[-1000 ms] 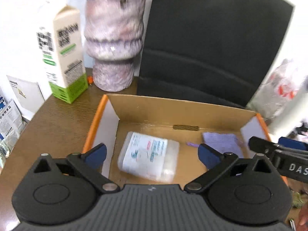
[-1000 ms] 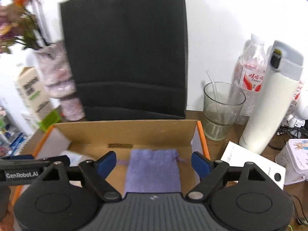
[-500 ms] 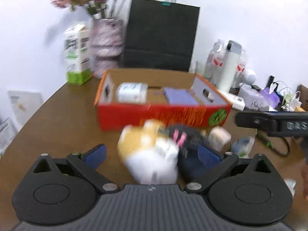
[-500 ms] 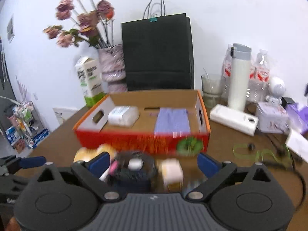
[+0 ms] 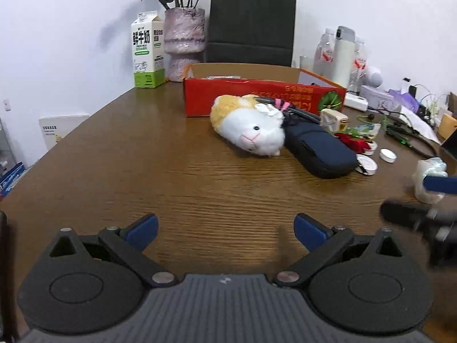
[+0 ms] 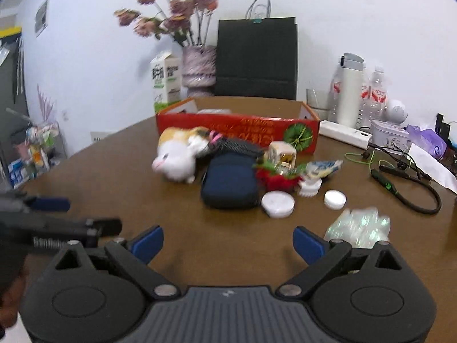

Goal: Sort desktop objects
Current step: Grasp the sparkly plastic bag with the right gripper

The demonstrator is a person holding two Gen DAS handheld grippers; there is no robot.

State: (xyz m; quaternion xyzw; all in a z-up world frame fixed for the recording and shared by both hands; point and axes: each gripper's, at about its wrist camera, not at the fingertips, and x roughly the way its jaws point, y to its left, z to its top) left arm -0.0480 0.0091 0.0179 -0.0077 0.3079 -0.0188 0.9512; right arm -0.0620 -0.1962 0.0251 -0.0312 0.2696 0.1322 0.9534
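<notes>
— Both claws are low over the desk (image 5: 142, 171) with nothing in them. The left claw (image 5: 225, 228) has its blue pads spread wide, and the right claw (image 6: 228, 241) is just as open.

— So where's the stuff to sort?

— Heaped straight ahead of both claws, well beyond the fingertips. A plush hamster (image 5: 248, 128) lies on its side, touching a dark blue zip case (image 5: 317, 148) on its right. Behind them is a hairbrush (image 6: 237, 145), a small cream box (image 6: 282, 151), something red (image 6: 274, 178), a snack packet (image 6: 322, 167) and some white lids (image 6: 277, 204).

— And the red box?

— The red cardboard box (image 5: 257, 97) sits just behind the heap, open side up. That looks like the place for the items; something white shows over its rim, but I can't make out what.

— Anything nearer?

— A crinkly clear wrapper (image 6: 360, 227) lies just beyond the right claw's right finger. It's blurred, so I can't tell more.

— Why hang back like that?

— My guess is they're choosing the next pick. The hamster is soft and bulky, so wide-open jaws suit it.
</notes>
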